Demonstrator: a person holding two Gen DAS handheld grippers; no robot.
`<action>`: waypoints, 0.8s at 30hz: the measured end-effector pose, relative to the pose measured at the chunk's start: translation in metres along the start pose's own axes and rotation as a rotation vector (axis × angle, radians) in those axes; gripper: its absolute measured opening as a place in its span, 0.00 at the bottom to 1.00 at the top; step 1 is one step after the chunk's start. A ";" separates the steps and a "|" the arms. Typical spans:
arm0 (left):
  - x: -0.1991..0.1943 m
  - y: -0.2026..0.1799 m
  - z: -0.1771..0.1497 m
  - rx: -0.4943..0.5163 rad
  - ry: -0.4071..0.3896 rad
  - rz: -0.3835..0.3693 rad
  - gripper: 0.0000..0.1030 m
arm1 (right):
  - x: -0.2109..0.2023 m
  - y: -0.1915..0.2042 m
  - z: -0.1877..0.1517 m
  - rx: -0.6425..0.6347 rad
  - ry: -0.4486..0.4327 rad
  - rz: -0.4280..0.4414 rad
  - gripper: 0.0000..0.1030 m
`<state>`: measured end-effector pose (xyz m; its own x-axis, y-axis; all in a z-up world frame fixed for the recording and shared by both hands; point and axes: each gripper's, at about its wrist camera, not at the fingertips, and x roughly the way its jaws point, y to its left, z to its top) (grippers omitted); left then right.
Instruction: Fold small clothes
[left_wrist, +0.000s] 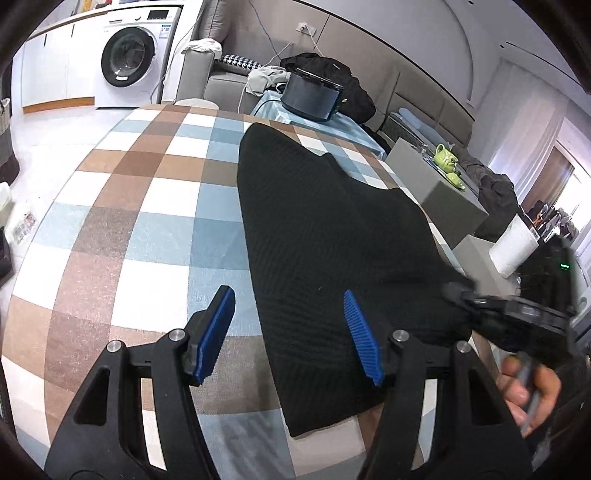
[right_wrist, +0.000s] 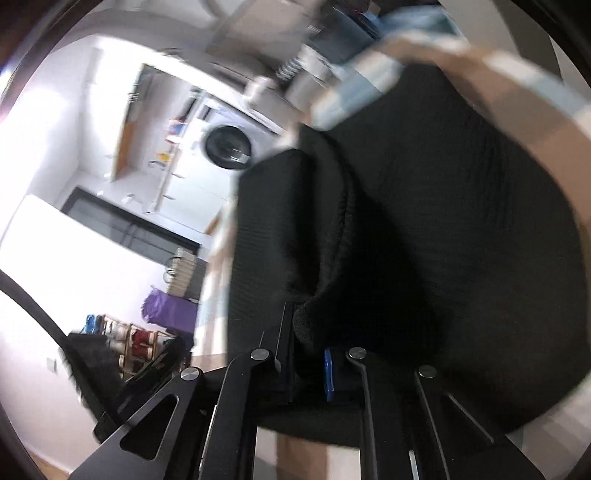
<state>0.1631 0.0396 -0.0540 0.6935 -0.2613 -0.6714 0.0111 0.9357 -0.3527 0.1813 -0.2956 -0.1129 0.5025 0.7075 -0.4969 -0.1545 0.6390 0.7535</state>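
Note:
A black knit garment (left_wrist: 332, 236) lies flat on the checked tablecloth (left_wrist: 147, 206), reaching from the far side to the near edge. My left gripper (left_wrist: 290, 332) hovers open over its near left edge, the left blue pad (left_wrist: 218, 332) above the tablecloth and the right blue pad (left_wrist: 362, 336) above the fabric, with nothing pinched. My right gripper (right_wrist: 308, 354) is shut on a bunched fold of the black garment (right_wrist: 424, 221) at its near right corner. In the left wrist view the right gripper (left_wrist: 509, 317) shows blurred at that corner, with a hand (left_wrist: 528, 387) behind it.
A dark round pot (left_wrist: 314, 96) stands on a pale blue cloth beyond the table's far edge. Grey boxes (left_wrist: 443, 192) with a green teapot (left_wrist: 447, 158) and a white paper roll (left_wrist: 513, 251) stand at the right. A washing machine (left_wrist: 133, 59) is at the far left.

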 end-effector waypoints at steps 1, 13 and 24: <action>0.000 0.000 0.000 -0.001 0.008 -0.001 0.57 | -0.010 0.008 -0.003 -0.025 -0.010 0.014 0.10; 0.037 -0.032 -0.013 0.104 0.162 -0.005 0.57 | -0.021 -0.006 -0.004 -0.083 0.030 -0.190 0.38; 0.052 -0.037 -0.016 0.132 0.220 0.010 0.57 | 0.033 -0.040 0.054 -0.035 0.099 -0.193 0.38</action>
<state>0.1866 -0.0127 -0.0862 0.5204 -0.2840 -0.8053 0.1090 0.9575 -0.2672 0.2493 -0.3140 -0.1359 0.4400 0.5957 -0.6719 -0.0937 0.7747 0.6254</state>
